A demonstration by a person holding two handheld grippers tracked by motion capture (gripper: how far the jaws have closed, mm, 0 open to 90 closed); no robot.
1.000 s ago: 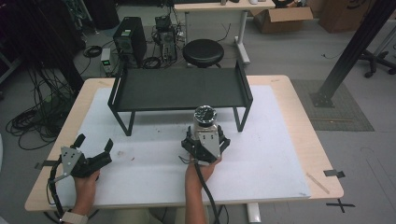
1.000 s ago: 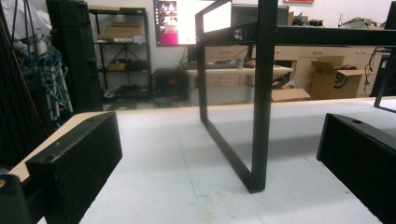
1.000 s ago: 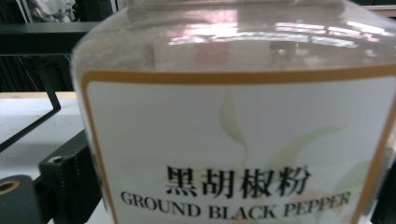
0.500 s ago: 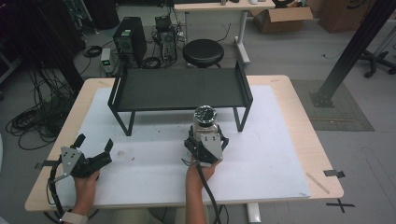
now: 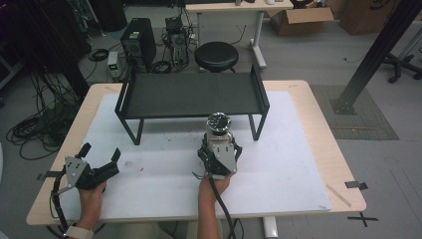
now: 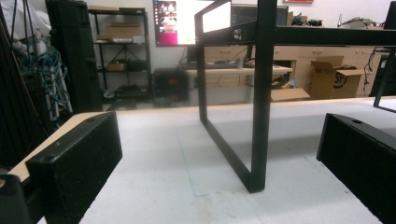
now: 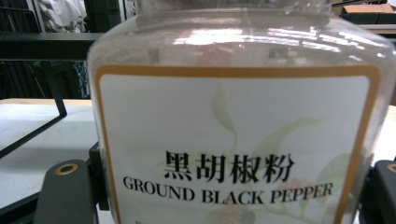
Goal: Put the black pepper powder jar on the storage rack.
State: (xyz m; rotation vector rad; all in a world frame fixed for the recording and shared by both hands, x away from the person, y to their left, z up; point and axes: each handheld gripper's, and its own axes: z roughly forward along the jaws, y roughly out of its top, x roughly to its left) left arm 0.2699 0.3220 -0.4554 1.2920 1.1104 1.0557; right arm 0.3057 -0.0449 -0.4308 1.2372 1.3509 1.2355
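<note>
pepper jar [image 5: 219, 128] | right gripper [image 5: 219, 152] fingers grasping it | left gripper [image 5: 101, 158] fingers released

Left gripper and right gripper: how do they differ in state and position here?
The left gripper has its jaws spread wide with nothing between them; the right gripper is closed on the ground black pepper jar. The left sits near the table's left edge; the right sits mid-table, just before the black rack. Both are hand-held.
</note>
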